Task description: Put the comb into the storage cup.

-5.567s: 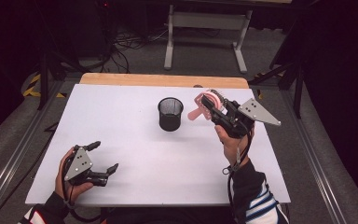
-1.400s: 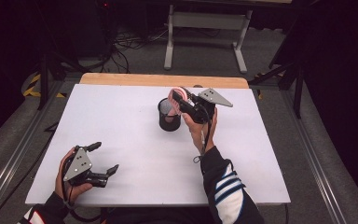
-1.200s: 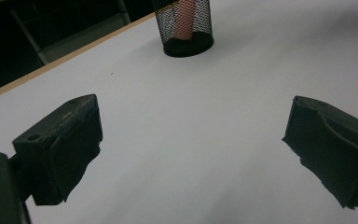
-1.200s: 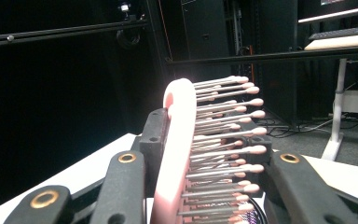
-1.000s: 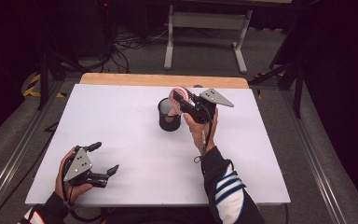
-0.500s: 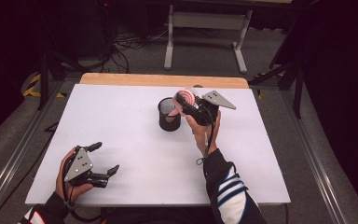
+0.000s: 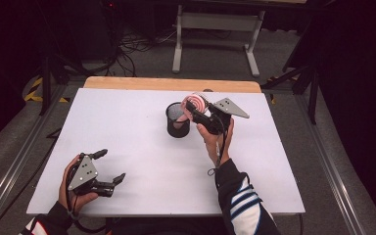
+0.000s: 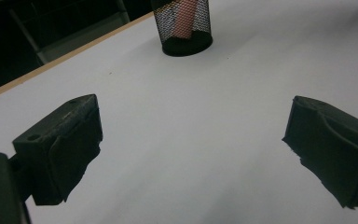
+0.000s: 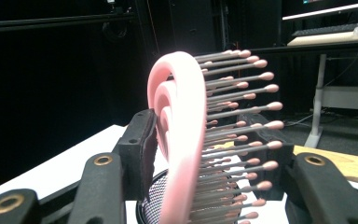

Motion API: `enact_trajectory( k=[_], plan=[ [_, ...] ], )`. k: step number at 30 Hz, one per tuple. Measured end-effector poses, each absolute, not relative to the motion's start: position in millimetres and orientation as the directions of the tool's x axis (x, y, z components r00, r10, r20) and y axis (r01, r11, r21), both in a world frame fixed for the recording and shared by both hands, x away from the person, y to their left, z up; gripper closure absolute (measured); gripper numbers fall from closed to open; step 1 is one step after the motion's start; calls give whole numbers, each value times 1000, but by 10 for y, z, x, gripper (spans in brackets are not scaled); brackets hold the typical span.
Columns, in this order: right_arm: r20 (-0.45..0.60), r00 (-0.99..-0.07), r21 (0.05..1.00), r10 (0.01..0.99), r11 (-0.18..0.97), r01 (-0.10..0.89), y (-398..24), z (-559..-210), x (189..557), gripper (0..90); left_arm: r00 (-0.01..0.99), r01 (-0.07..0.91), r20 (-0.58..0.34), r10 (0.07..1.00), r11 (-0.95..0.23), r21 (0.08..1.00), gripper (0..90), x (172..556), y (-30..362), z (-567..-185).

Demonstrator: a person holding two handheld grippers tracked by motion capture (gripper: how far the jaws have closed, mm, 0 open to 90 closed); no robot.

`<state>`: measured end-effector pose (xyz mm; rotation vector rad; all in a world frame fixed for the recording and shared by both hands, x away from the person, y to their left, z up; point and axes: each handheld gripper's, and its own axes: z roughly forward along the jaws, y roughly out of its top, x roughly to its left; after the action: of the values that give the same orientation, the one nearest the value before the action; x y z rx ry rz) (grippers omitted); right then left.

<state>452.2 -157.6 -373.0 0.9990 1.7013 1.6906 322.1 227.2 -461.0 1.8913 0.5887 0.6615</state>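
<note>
The pink hairbrush [image 9: 182, 140] stands upright with its handle down inside the black mesh cup [image 7: 178, 120], its round head sticking up above the rim. In the right gripper view the brush's flat back faces the left-hand jaw and its rows of ball-tipped bristles [image 9: 242, 121] point toward the right-hand one. The right gripper [image 7: 194, 108] has its jaws around the brush head; they have just been opening, and a thin gap shows between the left pad and the back of the brush, while the bristle tips reach about to the other pad. I cannot tell whether that pad touches them, so the brush looks loosely bracketed rather than squeezed.

The cup sits on the white bench [image 7: 127, 122] toward its far edge, a little right of the middle, and the left gripper view shows the pink handle through its mesh [image 8: 185, 21]. The right hand [image 7: 215, 137] comes in from the near edge, its grey three-cornered plate [image 7: 230, 107] just right of the cup.

The left gripper [image 7: 108, 166] rests in the left hand [image 7: 73, 183] near the bench's near left corner, well apart from the cup, jaws spread wide with only bare bench between them. Beyond the far edge, on the dark floor, stand a metal frame [image 7: 215, 29] and loose cables [image 7: 137, 41].
</note>
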Motion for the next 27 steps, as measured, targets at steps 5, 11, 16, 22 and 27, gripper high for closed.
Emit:
enact_trajectory(
  k=[5, 11, 16, 22, 27],
  plan=[
    [111, -579, 991, 808, -47, 123, -1577, -3714, 4500, 481, 730, 107, 184, 658, -376, 920, 51, 3221, 2270, -4610],
    [84, -579, 994, 811, -27, 107, -1598, -3670, 4479, 473, 728, 106, 185, 660, -375, 921, 51, 3223, 2272, -4607],
    [54, -586, 995, 809, 7, 100, -1625, -3617, 4462, 477, 728, 107, 186, 660, -377, 920, 51, 3225, 2265, -4609],
    [20, -579, 996, 815, 35, 83, -1655, -3557, 4426, 468, 725, 107, 188, 662, -378, 920, 51, 3225, 2268, -4605],
    [5, -579, 996, 815, 49, 77, -1696, -3516, 4398, 460, 727, 106, 188, 661, -378, 920, 51, 3225, 2267, -4605]
  ],
)
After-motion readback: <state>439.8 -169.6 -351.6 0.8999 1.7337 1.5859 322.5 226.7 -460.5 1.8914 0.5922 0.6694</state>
